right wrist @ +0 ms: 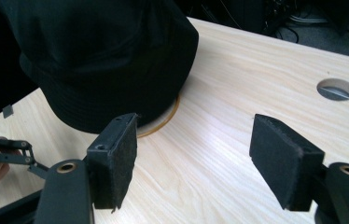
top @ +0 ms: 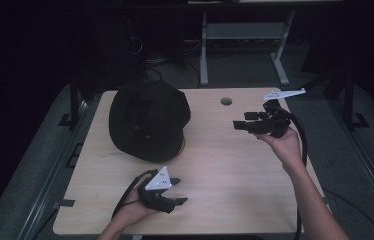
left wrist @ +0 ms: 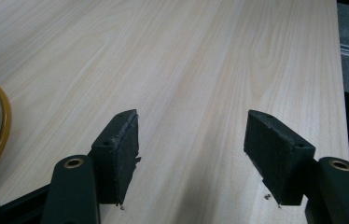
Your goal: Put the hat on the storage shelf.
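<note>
A black hat (top: pixel 147 120) rests on a round stand with an orange-brown rim (top: pixel 182 145) at the back left of the wooden table (top: pixel 215 165). My left gripper (top: pixel 178 191) hovers near the front edge, in front of the hat, open with nothing between its pads (left wrist: pixel 119 154). My right gripper (top: pixel 242 120) is held above the table's right side and points left toward the hat, open and empty. In the right gripper view the hat (right wrist: pixel 102 60) fills the upper left beyond the jaws, with the rim (right wrist: pixel 163 122) under it. The left gripper view catches the rim (left wrist: pixel 0 126) at its left edge.
A round cable hole (top: pixel 226 101) is cut into the table near its back edge, seen also as hole (right wrist: pixel 336 89) in the right gripper view. A white desk frame (top: pixel 245 45) stands on the floor behind. Bare wood (left wrist: pixel 186 70) lies between the grippers.
</note>
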`<state>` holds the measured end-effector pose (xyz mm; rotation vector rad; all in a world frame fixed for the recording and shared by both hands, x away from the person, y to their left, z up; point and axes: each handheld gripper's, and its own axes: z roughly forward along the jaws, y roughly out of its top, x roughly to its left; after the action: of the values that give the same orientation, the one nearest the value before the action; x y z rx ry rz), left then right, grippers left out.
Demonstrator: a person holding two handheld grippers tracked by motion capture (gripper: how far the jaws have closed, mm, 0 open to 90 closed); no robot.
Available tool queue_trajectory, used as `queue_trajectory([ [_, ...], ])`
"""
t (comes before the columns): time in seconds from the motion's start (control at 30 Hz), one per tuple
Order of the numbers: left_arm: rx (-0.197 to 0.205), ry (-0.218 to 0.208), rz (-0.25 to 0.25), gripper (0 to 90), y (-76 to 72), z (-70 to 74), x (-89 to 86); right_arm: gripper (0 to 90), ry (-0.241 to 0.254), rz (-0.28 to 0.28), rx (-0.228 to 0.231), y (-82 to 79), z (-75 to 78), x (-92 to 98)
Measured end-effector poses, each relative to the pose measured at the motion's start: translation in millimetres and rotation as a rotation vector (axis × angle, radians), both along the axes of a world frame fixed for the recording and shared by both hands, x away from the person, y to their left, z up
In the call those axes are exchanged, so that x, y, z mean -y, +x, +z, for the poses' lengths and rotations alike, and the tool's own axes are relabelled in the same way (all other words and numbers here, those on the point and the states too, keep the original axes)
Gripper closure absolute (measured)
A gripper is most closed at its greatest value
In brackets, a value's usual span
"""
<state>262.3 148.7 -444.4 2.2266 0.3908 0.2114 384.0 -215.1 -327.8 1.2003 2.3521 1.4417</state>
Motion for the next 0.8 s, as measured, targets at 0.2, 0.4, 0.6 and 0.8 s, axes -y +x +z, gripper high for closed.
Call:
queue_trajectory([
  [0.2, -0.001, 0.004, 0.000, 34.8, -0.2, -0.2, 0.6, 30.7, 0.004, -0.012, -0.016, -4.1, -7.3, 8.0],
  [0.4, -0.002, 0.005, 0.001, 34.3, -0.2, -0.4, 0.7, 29.9, 0.003, -0.017, -0.026, -7.6, -14.8, 14.6],
  [0.6, -0.003, 0.002, 0.005, 33.7, 0.0, -0.4, 0.2, 28.6, -0.002, -0.023, -0.031, -12.0, -20.8, 20.0],
  [0.8, 0.000, 0.004, 0.009, 32.6, 0.1, -0.4, 0.1, 27.7, -0.012, -0.023, -0.036, -17.9, -25.0, 24.0],
])
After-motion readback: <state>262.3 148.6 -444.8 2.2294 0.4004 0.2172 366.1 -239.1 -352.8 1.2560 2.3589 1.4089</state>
